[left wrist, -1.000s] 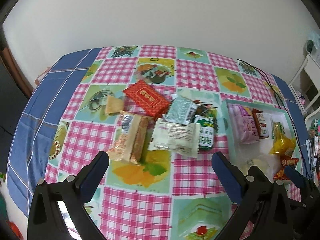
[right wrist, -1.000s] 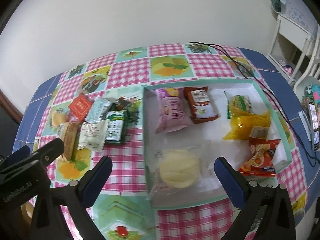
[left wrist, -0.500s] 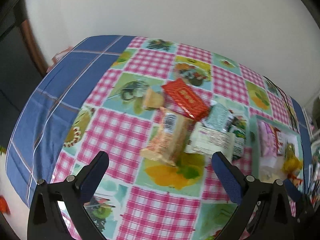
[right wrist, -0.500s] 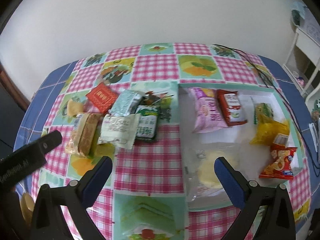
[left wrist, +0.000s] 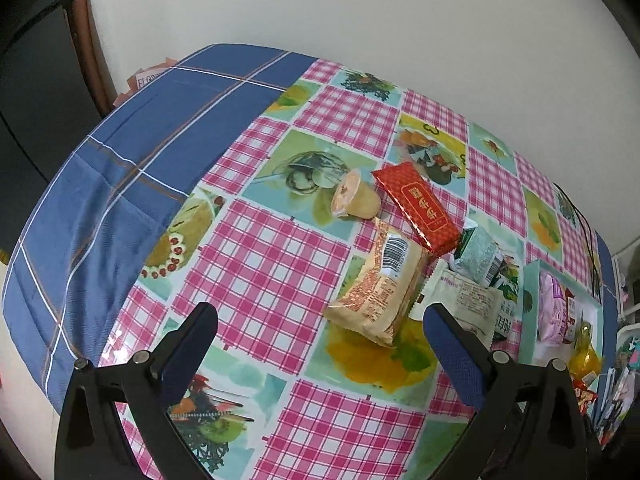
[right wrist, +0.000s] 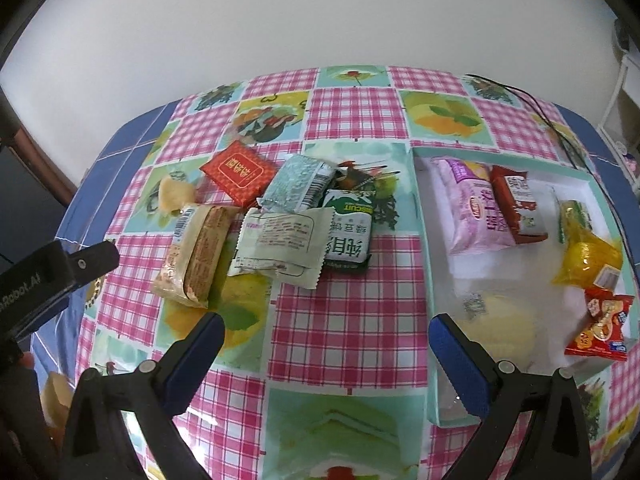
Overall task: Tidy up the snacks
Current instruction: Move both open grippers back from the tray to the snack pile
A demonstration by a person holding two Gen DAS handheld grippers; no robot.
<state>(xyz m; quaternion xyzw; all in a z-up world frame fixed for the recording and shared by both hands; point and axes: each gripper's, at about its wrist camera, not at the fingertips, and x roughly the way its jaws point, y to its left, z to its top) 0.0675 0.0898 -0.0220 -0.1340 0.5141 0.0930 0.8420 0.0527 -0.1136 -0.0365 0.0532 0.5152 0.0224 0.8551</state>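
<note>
Checked pink tablecloth (right wrist: 352,312) with fruit and cake panels and a blue border (left wrist: 120,184) covers the table. Plain white wall (right wrist: 280,12) behind it. Black cable (right wrist: 536,108) runs across the far right corner. Dark wooden frame (left wrist: 86,40) stands at the far left.

Left black plastic two-finger gripper (left wrist: 320,332) and matching right one (right wrist: 326,342): 2 blue-padded fingers (right wrist: 460,364) each, silver screws, white lettering.

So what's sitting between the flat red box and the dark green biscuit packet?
A silvery green foil packet lies between the flat red box and the dark green biscuit packet, shown most clearly in the right wrist view.
</note>
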